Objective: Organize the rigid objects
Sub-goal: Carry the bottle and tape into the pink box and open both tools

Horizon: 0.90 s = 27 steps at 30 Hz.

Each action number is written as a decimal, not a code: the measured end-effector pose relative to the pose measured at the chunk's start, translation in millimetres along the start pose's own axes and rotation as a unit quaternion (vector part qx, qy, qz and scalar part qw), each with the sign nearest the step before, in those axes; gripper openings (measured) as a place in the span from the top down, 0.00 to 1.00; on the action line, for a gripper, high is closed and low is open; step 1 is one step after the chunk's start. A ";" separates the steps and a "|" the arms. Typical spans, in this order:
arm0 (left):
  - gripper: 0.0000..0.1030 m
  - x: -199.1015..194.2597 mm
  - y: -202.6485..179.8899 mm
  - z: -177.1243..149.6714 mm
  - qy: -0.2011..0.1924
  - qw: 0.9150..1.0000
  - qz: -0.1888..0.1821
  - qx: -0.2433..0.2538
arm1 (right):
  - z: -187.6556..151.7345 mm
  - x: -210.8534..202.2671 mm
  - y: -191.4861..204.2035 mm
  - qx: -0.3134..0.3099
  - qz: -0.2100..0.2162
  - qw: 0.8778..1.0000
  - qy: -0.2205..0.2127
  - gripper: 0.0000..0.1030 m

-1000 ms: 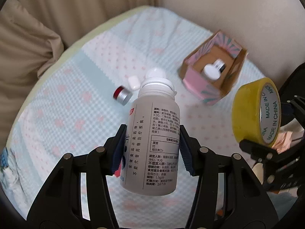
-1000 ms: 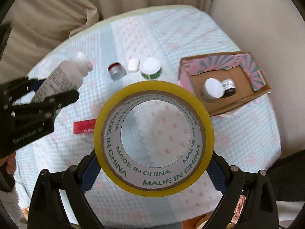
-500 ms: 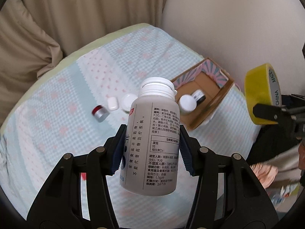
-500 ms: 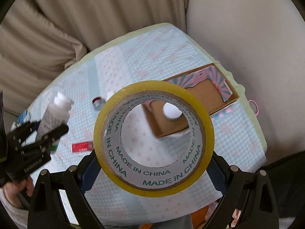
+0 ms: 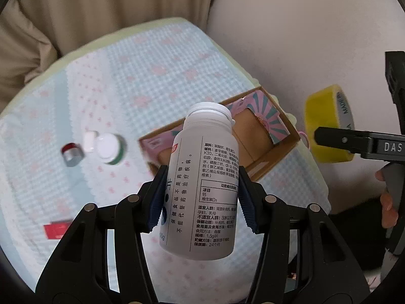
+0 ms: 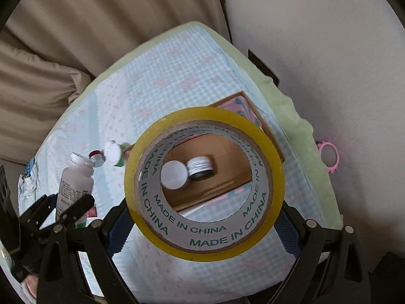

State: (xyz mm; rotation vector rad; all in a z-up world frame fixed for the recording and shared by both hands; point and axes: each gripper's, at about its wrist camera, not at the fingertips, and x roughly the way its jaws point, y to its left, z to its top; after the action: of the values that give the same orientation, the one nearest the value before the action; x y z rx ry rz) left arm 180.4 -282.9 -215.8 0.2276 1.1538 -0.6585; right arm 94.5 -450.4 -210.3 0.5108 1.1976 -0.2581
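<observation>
Open cardboard box [image 6: 229, 174] with pink striped flaps sits on the checked blue tablecloth [image 5: 152, 81], near its right edge. Inside the box: one white-capped jar [image 6: 174, 174] and one dark jar with a striped label [image 6: 201, 168], touching each other. Loose on the cloth left of the box: green-banded white-lid jar [image 5: 110, 147], small white case [image 5: 89, 141], red-topped silver jar [image 5: 72, 152], flat red packet [image 5: 57, 230] nearer the camera.

Left gripper [image 5: 201, 197] narrowly closed, blue pads clamping the white supplement bottle [image 5: 202, 182] at mid-body; bottle tilted, cap end pointing away, held above the cloth just in front of the box.

Right gripper [image 6: 202, 217] spread wide, pads gripping the yellow tape roll [image 6: 203, 182] by its outer sides; roll faces the camera, held over the box, jars seen through its core.
</observation>
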 end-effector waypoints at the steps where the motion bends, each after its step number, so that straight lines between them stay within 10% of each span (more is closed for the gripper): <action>1: 0.53 11.8 -4.0 4.4 0.005 1.000 -0.001 -0.004 | 6.0 9.3 -5.8 0.005 0.004 1.000 0.009 0.08; 21: 0.52 173.6 -16.8 31.9 0.129 0.992 0.015 0.001 | 49.5 159.6 -49.6 0.072 0.083 0.986 0.125 0.07; 25: 0.01 167.6 -21.4 35.6 0.121 0.992 0.030 0.019 | 52.4 161.6 -46.5 0.074 0.071 0.988 0.114 0.00; 27: 0.00 165.4 -18.8 33.7 0.122 0.992 0.029 0.020 | 52.8 154.9 -49.0 0.075 0.073 0.990 0.097 0.00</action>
State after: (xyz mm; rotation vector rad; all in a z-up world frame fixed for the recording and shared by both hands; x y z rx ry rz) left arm 235.5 -374.5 -347.8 0.3836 1.3636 -0.6136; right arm 170.3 -507.6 -352.3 0.7658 1.3283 -0.1777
